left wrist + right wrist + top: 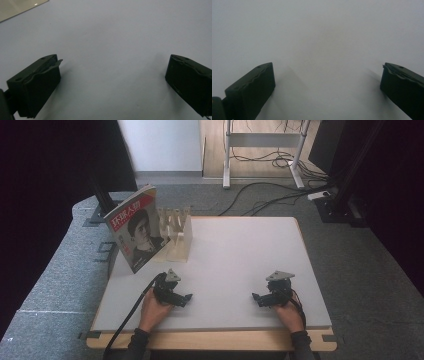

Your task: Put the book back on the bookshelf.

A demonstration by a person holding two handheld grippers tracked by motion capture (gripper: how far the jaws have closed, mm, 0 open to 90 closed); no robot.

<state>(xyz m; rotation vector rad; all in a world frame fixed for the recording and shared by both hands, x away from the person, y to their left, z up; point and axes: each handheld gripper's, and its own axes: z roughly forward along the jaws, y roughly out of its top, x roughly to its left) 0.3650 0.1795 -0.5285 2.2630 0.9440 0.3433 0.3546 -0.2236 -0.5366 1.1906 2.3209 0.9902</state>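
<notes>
A magazine (136,227) with a red title band and a portrait cover stands upright, leaning against a pale wooden rack (178,236) at the table's far left. My left gripper (186,298) rests low on the white table top (240,255) near the front left, held by a hand, pointing right. Its jaws stand wide apart with bare table between them (112,72). My right gripper (256,298) rests near the front right, pointing left, open (327,77) over bare white surface.
A black cable (131,310) trails from the left gripper off the front edge. Grey carpet (60,270) surrounds the table. A desk frame (262,150) and floor cables (280,190) lie beyond the far edge.
</notes>
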